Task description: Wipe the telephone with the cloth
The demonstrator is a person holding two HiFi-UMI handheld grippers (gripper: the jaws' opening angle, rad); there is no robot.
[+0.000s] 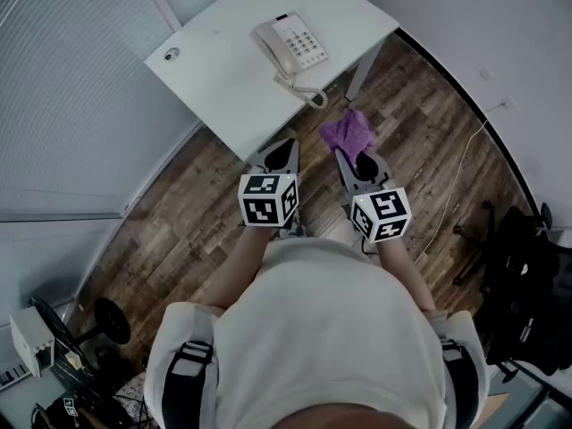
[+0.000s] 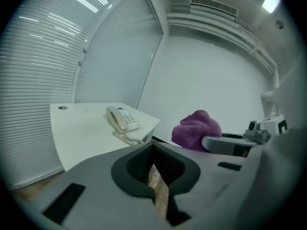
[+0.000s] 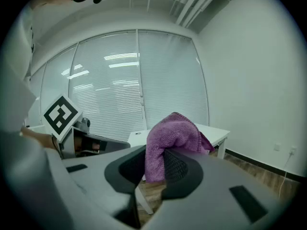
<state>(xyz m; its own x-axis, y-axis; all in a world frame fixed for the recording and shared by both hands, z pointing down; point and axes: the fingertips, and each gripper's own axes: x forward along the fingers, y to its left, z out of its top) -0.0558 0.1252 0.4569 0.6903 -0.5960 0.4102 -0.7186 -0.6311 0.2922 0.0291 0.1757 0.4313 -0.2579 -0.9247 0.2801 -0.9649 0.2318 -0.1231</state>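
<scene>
Your white-shirted shoulders (image 1: pixel 331 329) filled the foot of the head view, both grippers held out ahead over the wooden floor (image 1: pixel 179 213) and short of the counter (image 1: pixel 214 88). The right gripper (image 1: pixel 354 163) had its fingers (image 3: pixel 180 169) clamped on the purple cloth (image 1: pixel 348 132), which bunched up and spilled past the tips. The left gripper (image 1: pixel 286 147) carried nothing, its fingers (image 2: pixel 125 169) drawn together with only a sliver of floor showing between them.

The telephone (image 1: pixel 290 46) sat well apart from both grippers, on the counter's far side near its right-hand corner, handset on the cradle and coiled cord (image 1: pixel 304 92) trailing toward the near edge.

By the look of it, the step in hand was the approach — the cloth had not yet met the telephone. You would do well to lead with the loose bunch of cloth rather than the hard tips, hold the grip firm so the cloth does not slip out, and press lightly along the handset and keypad. The empty left gripper could steady the telephone's body, since a light set may slide on the smooth top.

Little stood in the way: the counter was otherwise bare but for a round grommet (image 1: pixel 170 54) at its left corner. The coiled cord near the edge could snag the cloth — and a hard pass might lift the handset. A white cable (image 1: pixel 458 181) ran along the floor to your right, beside dark equipment (image 1: pixel 523 275).
</scene>
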